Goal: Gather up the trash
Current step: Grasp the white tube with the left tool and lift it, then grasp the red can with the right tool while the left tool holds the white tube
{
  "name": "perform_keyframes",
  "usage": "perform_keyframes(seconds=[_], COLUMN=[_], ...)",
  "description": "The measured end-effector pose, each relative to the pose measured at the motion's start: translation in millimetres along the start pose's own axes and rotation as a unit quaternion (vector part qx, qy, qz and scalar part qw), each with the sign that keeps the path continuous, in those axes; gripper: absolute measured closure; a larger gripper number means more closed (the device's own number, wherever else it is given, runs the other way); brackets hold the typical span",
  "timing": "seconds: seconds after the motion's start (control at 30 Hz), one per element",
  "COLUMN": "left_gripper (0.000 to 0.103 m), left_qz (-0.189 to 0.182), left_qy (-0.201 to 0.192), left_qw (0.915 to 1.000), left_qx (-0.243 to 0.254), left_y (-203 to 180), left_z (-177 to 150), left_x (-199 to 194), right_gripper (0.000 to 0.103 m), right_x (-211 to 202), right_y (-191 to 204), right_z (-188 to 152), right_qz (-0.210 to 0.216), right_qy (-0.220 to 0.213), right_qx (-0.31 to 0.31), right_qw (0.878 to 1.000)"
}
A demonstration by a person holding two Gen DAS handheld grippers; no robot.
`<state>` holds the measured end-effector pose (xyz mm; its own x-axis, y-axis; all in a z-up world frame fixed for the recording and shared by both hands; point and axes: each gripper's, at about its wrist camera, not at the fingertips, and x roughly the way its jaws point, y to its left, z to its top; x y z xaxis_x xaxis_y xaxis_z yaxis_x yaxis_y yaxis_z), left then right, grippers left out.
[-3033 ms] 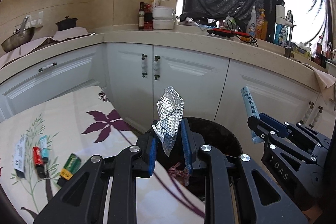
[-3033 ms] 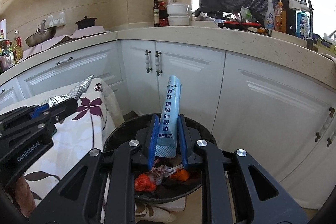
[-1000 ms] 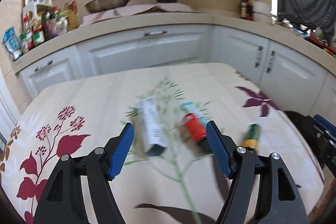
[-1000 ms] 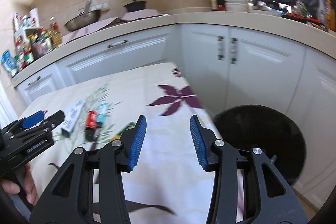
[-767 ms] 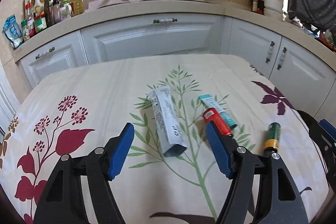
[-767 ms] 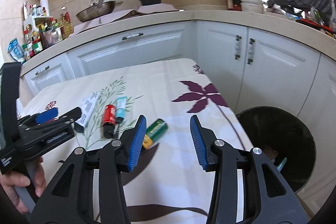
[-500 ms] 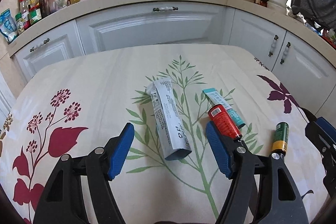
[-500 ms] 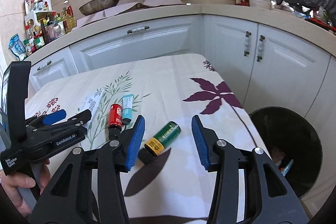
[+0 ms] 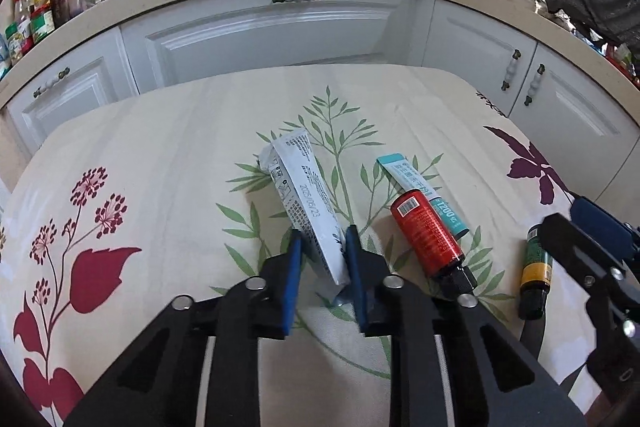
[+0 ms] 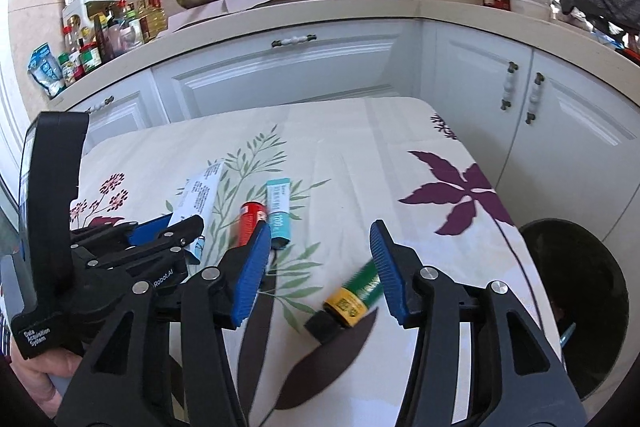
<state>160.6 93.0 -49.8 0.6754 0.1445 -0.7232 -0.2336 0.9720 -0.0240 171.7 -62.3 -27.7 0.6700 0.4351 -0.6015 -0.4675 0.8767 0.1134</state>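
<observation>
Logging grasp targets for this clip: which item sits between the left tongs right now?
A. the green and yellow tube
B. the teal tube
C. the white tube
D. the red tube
C: in the left wrist view the left tongs have their blue pads closed in on the lower end of the white tube, while the red tube lies apart to its right.

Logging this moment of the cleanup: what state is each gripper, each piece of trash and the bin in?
Left gripper: shut on the white tube.
Right gripper: open, around the green tube.
White tube: lying flat, gripped.
Red tube: lying loose.
Teal tube: lying loose beside the red tube.
Green tube: lying, ungripped.
Bin: open beside the table.
</observation>
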Motion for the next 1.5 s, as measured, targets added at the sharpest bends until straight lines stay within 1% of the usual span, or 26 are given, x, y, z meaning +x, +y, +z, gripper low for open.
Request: perform_keyframes(seconds=[0.13,0.23,0.43,0.67,0.9,1.13,1.3,1.5], left_gripper=[0.091,0.092,0.092,0.093,0.093,0.093,0.093,0.093], left_qz=[-0.001,-0.004,-0.002,0.009,0.029,0.052,0.056,0.05], left_qy=[-0.005,-0.005,-0.013,-0.024,-0.028,-0.032,-0.029,-0.03], left_qw=[1.0,0.9999,0.9997,0.9993,0.9983,0.9957,0.9946,0.9943], left_qx=[-0.001,-0.009,-0.022,-0.029,-0.042,-0.07,-0.083,-0.089], left_y=[9.4,18.5,38.9,58.8,85.4,115.8,127.7,131.6], left_z=[-1.5,-2.1,-4.6,-7.9,-14.5,-22.1,-27.3,-30.6], left_x=[-4.8,-7.0,-16.6,-31.1,-42.6,-50.6,-51.3,-54.0], right_gripper=[0.053,0.053,0.053,0.053,0.054,0.055,0.055,0.056], right_x=[6.0,12.4,23.7,31.5,39.7,48.3,55.9,64.1], right_y=[12.1,20.6,33.9,43.2,51.5,53.9,58.1,62.9], right_z=[1.0,0.6,-2.3,-4.2,-3.5,-1.3,-0.4,0.6], right_qz=[0.009,0.016,0.026,0.027,0.027,0.03,0.029,0.024], right_qy=[0.009,0.018,0.036,0.049,0.062,0.075,0.088,0.101], right_qx=[-0.011,-0.019,-0.026,-0.033,-0.042,-0.037,-0.04,-0.046], right_qw=[1.0,1.0,0.999,0.998,0.997,0.996,0.995,0.994])
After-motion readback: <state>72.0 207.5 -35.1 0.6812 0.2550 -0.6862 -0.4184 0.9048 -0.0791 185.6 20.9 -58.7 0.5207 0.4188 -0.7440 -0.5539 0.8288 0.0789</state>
